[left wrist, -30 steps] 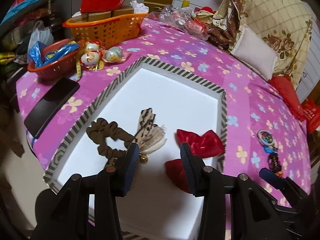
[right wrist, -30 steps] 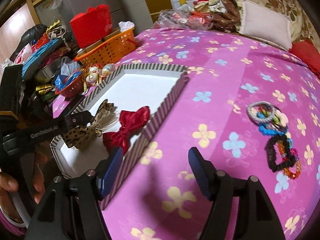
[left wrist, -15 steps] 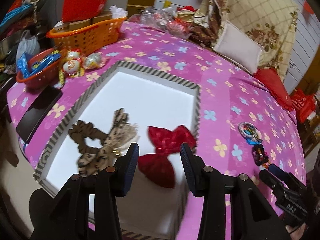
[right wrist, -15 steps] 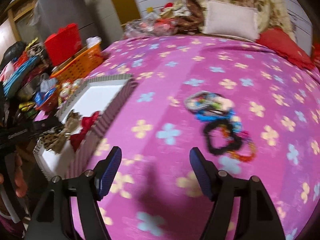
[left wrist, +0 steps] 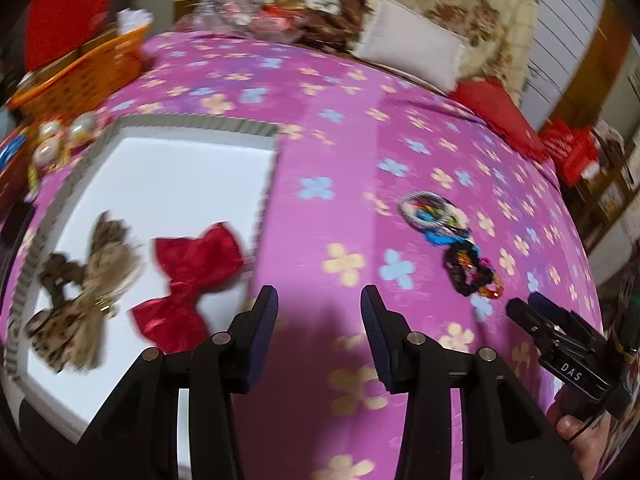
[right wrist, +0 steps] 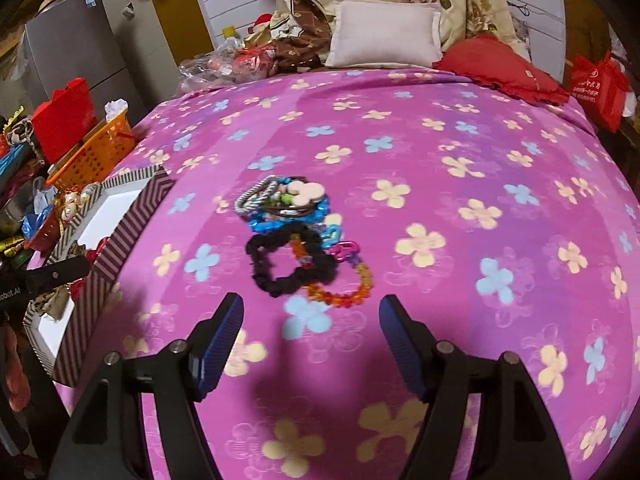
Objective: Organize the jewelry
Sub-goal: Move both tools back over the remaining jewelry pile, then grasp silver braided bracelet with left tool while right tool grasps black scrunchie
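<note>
From the left wrist, the left claw (left wrist: 316,312) gapes wide and empty over the pink flowered blanket (left wrist: 340,152), with the shiny red fabric bow (left wrist: 192,276) in the striped white-floored box (left wrist: 192,168) just to its left. From the right wrist, the right claw (right wrist: 310,330) also stands wide and empty, just short of the tangled pile of black scrunchie (right wrist: 290,262), orange bead bracelet (right wrist: 352,292) and blue bands. Because the pieces overlap, a pinch there would likely drag several up together.

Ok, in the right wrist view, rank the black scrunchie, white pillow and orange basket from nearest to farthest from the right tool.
1. Black scrunchie, on the blanket just ahead of the right tool.
2. Orange basket, far left.
3. White pillow, back centre.
</note>
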